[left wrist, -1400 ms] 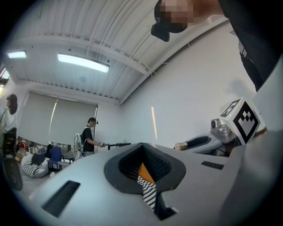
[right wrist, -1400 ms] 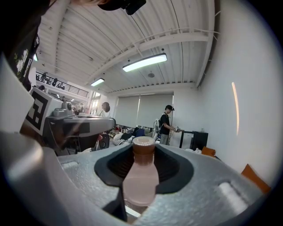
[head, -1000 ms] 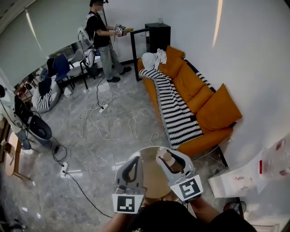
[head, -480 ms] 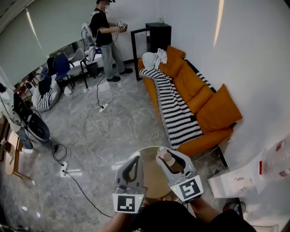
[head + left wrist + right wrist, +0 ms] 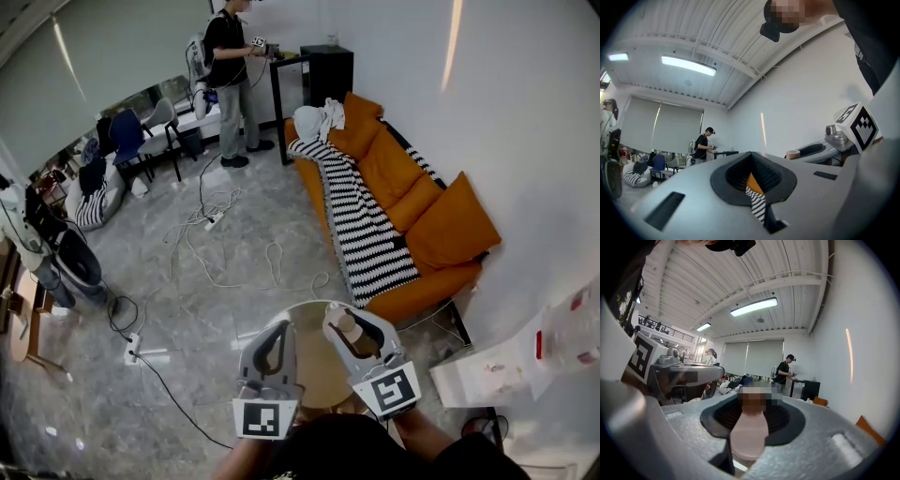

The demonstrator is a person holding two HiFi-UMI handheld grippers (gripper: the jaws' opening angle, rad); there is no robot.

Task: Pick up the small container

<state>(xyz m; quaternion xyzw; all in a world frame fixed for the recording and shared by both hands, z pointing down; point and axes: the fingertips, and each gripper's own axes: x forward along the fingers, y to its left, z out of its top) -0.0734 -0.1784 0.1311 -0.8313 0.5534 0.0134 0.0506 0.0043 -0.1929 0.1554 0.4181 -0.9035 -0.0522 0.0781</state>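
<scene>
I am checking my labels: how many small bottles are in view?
1. The small bottle stands between the right gripper's jaws, over the round table. Others may hide among the far clutter.

There are two grippers: the left hand-held gripper [image 5: 278, 328] and the right hand-held gripper [image 5: 339, 317], each with one marker cube. One small container [image 5: 349, 330] sits between the right one's jaws. There is one round counter [image 5: 312, 364]. Beyond it are one orange sofa [image 5: 412, 202], one striped throw [image 5: 361, 234], one white cloth heap [image 5: 319, 122], one black cabinet [image 5: 328, 70], one standing person [image 5: 230, 56], one blue chair [image 5: 127, 141] and one grey chair [image 5: 161, 117].
</scene>
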